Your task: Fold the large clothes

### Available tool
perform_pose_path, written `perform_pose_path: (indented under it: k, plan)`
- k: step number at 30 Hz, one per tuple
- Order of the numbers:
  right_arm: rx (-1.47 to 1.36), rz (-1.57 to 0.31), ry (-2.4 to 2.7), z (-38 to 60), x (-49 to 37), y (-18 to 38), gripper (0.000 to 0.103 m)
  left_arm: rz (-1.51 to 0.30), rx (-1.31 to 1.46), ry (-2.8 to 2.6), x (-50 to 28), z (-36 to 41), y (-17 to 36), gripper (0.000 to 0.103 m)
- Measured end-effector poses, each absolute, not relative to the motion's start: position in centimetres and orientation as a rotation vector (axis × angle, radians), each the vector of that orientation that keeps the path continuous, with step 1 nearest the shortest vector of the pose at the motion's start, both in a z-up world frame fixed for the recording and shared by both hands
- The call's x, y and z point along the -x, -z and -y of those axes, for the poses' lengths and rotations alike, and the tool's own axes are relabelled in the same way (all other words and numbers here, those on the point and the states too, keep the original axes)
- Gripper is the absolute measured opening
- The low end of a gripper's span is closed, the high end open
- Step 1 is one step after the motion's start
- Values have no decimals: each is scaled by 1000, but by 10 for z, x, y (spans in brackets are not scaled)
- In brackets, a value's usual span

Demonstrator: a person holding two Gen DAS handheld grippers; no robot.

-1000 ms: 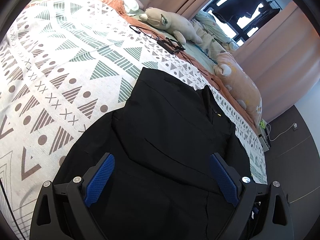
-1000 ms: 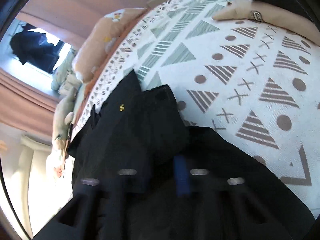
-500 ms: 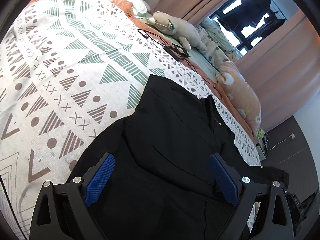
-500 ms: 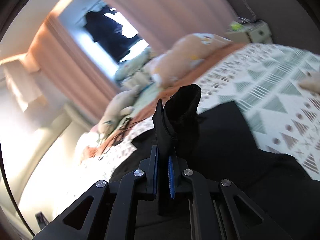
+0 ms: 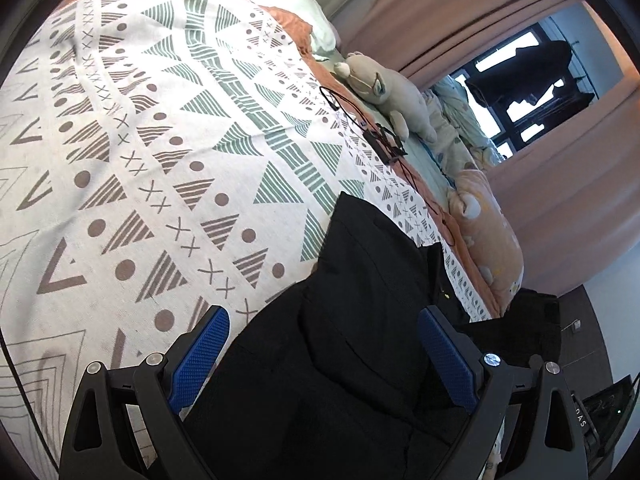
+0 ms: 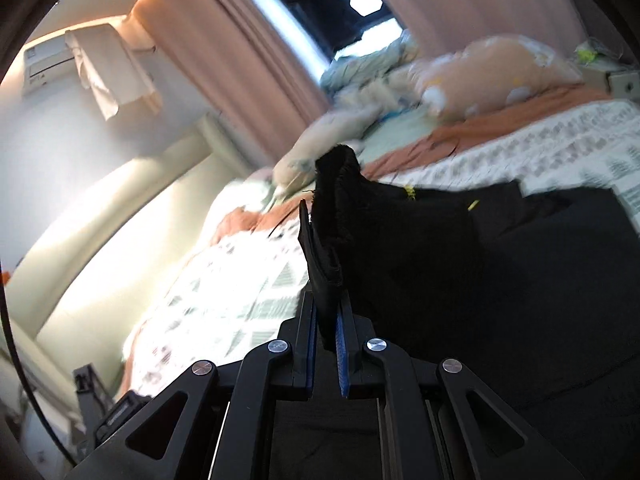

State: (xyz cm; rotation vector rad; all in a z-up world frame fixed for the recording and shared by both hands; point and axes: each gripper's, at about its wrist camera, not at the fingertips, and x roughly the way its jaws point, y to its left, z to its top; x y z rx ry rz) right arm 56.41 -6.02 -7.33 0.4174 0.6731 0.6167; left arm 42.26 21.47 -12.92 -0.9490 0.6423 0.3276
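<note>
Black garment (image 5: 360, 360) flat between wide left fingers (image 5: 200, 356) — its raised cuff (image 6: 336, 184) between the loosening right fingers (image 6: 342, 344) only in right view

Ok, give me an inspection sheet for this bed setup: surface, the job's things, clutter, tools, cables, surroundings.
Surface: bed with a patterned bedspread, triangles, dots and crosses.
Job's things: black garment lying on the bedspread; one edge is lifted.
Clutter: grey plush toy and peach plush toy along the far side of the bed.
Tools: left tool open above the garment, nothing between its pads; right tool clamped on a fold of the garment, jaws opening slightly.
Cables: thin black cable with a small device lying on the bedspread near the grey toy.
Surroundings: pink curtains, a window with dark clothes hanging outside.
</note>
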Motion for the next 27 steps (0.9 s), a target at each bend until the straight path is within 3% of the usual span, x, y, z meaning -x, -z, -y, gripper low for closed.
perform_pose_path:
  k: [2,3,4,18,20,22,24,27]
  plan:
    - [-402,-776,-680,35,-571,88,33,-640,957,-332,-421,-218,130,96]
    - [-386,-802,-701,25,-571,96,50,-641,957,-333,-421,-219,130,96]
    - [-378,-802,-696,24,-570,102,56,-642,957,-333,-420,-219,130,96]
    - [-385,-858,-432,127,-556,114,57,-663,792,-266,-436,-172,114,96]
    - [-399,-845,-402,144,-551,111,62,-673,742,-236,-436,-158,109,96]
    - [-432,-837,-373,166,-541,108,84,-673,689,-200,-436,-143,103,96]
    - [-466,-824,-355,189,-528,108,95,-667,636,-182,-430,-127,97,96]
    - [-509,-827,-332,222,-502,114,96,-662,594,-135,-410,-103,91,100]
